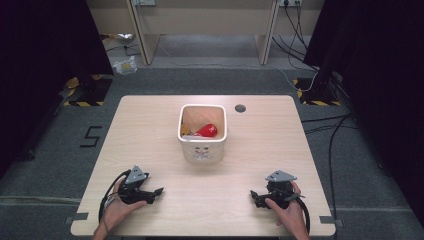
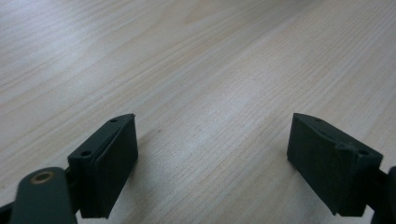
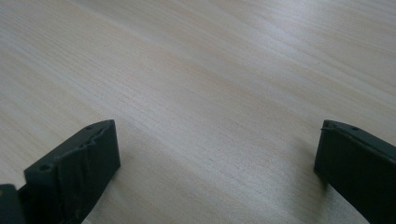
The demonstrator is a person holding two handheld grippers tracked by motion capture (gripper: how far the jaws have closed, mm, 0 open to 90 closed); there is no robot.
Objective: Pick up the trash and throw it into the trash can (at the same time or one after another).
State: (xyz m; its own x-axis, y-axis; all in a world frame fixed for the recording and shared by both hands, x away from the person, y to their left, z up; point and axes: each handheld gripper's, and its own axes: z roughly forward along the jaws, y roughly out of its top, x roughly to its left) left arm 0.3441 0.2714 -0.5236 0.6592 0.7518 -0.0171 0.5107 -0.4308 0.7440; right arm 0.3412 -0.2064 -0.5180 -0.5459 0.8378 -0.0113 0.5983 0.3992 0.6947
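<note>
A white square bin [image 1: 202, 148] stands at the middle of the wooden table [image 1: 150, 125]. Inside it lies a red rounded object [image 1: 208, 130] beside something yellowish. My left gripper [image 1: 156, 193] rests low on the table at the near left, held by a hand, and points right. In the left gripper view its jaws stand wide apart over bare wood, so the left gripper [image 2: 212, 140] is open with nothing in it. My right gripper [image 1: 254, 195] lies at the near right and points left. The right gripper [image 3: 217, 154] is open too, with bare tabletop between its jaws.
A small dark round hole [image 1: 240, 108] sits in the tabletop behind the bin to the right. Beyond the table are a grey floor, cables [image 1: 330, 125] at the right, and a pale desk frame [image 1: 200, 25] at the back.
</note>
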